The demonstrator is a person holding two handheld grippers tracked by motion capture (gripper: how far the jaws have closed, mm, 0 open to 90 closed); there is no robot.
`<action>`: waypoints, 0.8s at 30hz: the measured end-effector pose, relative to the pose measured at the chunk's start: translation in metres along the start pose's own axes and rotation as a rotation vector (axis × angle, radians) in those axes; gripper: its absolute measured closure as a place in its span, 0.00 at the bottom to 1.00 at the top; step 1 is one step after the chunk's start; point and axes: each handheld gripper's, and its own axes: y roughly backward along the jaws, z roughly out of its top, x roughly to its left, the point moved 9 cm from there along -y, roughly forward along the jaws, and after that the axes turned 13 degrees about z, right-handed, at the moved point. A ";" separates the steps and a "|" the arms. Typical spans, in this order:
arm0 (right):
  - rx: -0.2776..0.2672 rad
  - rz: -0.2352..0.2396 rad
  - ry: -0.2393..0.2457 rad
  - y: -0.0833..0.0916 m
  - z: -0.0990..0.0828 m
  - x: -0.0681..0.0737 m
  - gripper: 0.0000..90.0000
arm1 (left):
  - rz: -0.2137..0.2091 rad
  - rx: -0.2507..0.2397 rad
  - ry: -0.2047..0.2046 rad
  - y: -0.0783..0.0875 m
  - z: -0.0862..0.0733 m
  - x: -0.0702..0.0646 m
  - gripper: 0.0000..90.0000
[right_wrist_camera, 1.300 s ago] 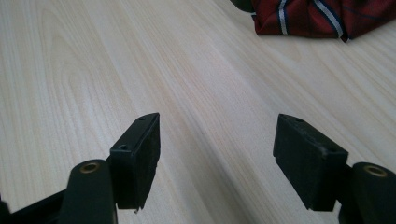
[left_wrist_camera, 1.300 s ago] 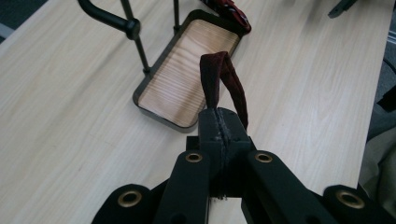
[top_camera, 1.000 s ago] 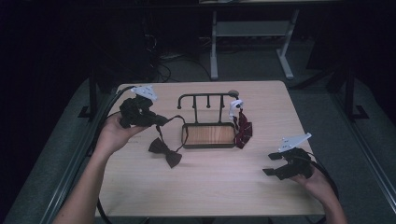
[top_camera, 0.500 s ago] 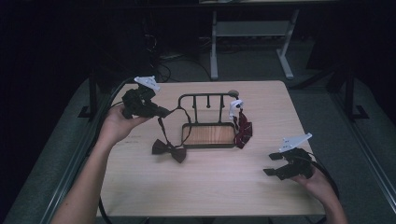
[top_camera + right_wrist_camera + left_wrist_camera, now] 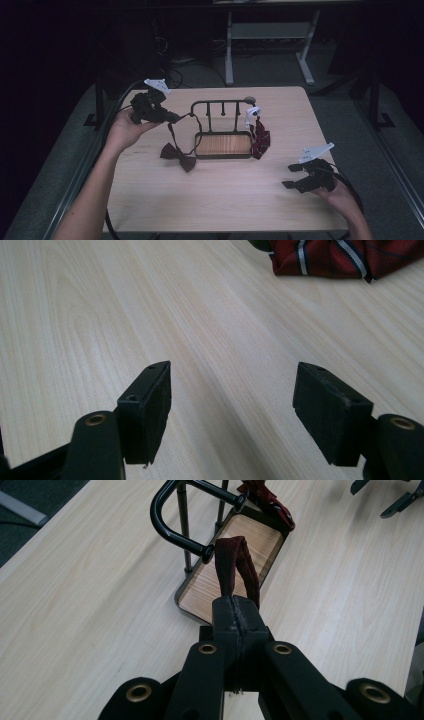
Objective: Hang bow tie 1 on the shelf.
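Wooden table [image 5: 150,200], bow tie strap [image 5: 235,562] stretched rackward

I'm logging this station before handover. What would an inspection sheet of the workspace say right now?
Surface: light wood table, dry and unmarked.
Job's things: black rack with wooden base stands mid-table; dark bow tie lies beside it, its strap lifted towards the rack's end peg; striped red tie hangs at the rack's other end.
Clutter: nothing seen.
Grippers: left hand-held gripper shut on the strap; right hand-held gripper open, low over the table.
Cables: one cable trails off the table's left edge.
Surroundings: dark room, white desk frame behind.
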 end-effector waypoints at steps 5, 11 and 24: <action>0.000 -0.001 -0.007 0.001 0.000 0.000 0.35 | 0.005 -0.001 0.001 0.001 0.002 0.004 0.99; 0.000 -0.002 -0.009 0.001 -0.001 0.000 0.34 | 0.011 -0.001 0.008 0.001 0.004 0.007 0.99; 0.002 -0.002 -0.008 0.001 -0.001 0.001 0.34 | 0.018 0.013 0.020 -0.005 0.009 0.018 0.99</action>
